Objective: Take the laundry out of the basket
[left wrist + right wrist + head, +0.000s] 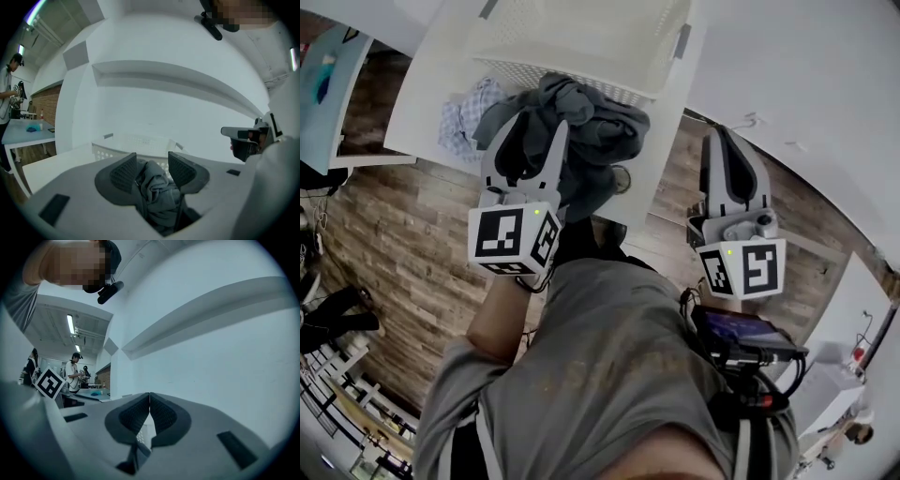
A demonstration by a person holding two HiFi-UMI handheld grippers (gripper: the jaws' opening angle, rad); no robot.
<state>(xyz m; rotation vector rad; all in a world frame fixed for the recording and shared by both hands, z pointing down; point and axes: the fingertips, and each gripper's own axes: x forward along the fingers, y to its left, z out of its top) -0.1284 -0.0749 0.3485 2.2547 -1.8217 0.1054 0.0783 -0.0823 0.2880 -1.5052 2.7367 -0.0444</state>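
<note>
Left gripper jaws apart, crumpled dark-grey fabric garment loose between; right gripper closed, empty. Withdraw left straight back so cloth doesn't snag.

Grey garment piled against basket front, checked cloth beside, open tabletop left

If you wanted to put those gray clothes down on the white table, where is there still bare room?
Bare: the table strip left of the basket, beyond the checked cloth, and a narrow strip between the gray garment and the table's right edge. Crowded: the front of the basket, where both cloths lie.
</note>
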